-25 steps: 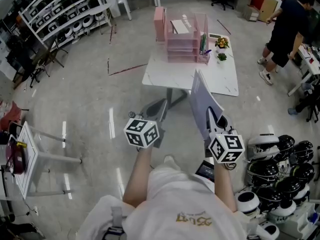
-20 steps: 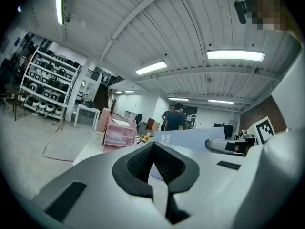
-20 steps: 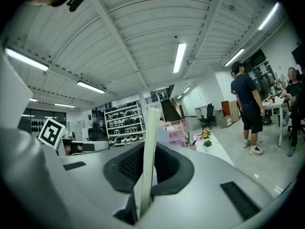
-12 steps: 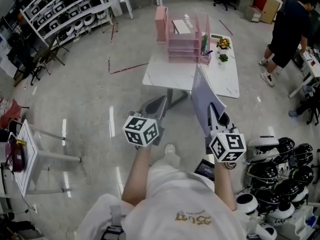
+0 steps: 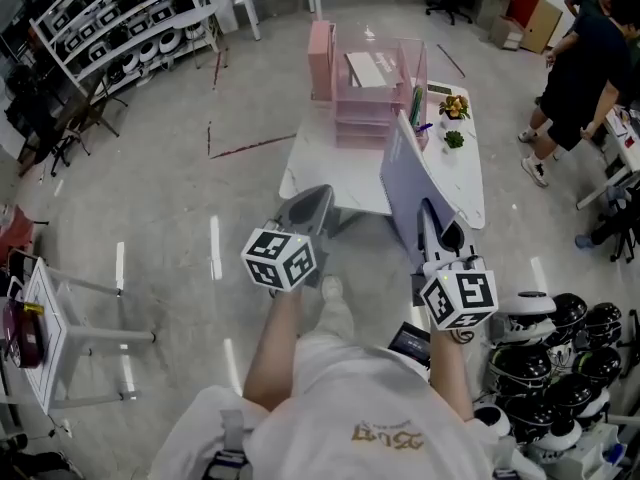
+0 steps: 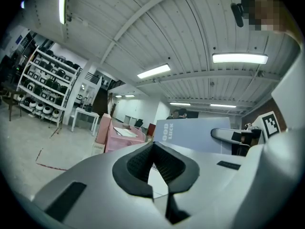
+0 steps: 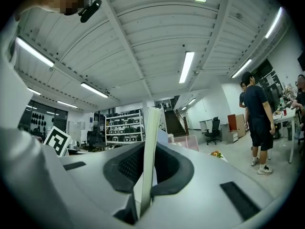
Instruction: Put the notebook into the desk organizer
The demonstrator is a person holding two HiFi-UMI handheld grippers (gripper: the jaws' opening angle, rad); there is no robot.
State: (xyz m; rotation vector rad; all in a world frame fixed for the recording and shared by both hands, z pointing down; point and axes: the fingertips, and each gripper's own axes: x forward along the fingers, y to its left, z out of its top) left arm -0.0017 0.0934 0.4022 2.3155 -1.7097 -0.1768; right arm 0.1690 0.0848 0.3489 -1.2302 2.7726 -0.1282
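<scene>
A pink desk organizer [image 5: 368,83] with stacked trays stands at the far end of a white table [image 5: 450,183]. It also shows in the left gripper view [image 6: 118,136] and the right gripper view [image 7: 189,142]. My right gripper [image 5: 440,230] is shut on a lavender-grey notebook [image 5: 403,190], held upright on edge short of the table's near side. The notebook's thin edge [image 7: 151,147] rises between the right gripper's pads [image 7: 148,178]. My left gripper [image 5: 307,206] hangs over the floor left of the notebook, its jaws [image 6: 153,151] closed with nothing between them. The notebook's cover [image 6: 198,133] shows to its right.
Two small potted plants [image 5: 455,110] sit on the table right of the organizer. Several helmets [image 5: 560,353] lie on the floor at the lower right. A person [image 5: 588,58] stands at the far right. Shelving [image 5: 110,28] lines the upper left, and a small white table [image 5: 55,318] stands left.
The table and organizer have come closer and lower in the head view as I walk toward them. Both grippers keep their places, the notebook still clamped.
</scene>
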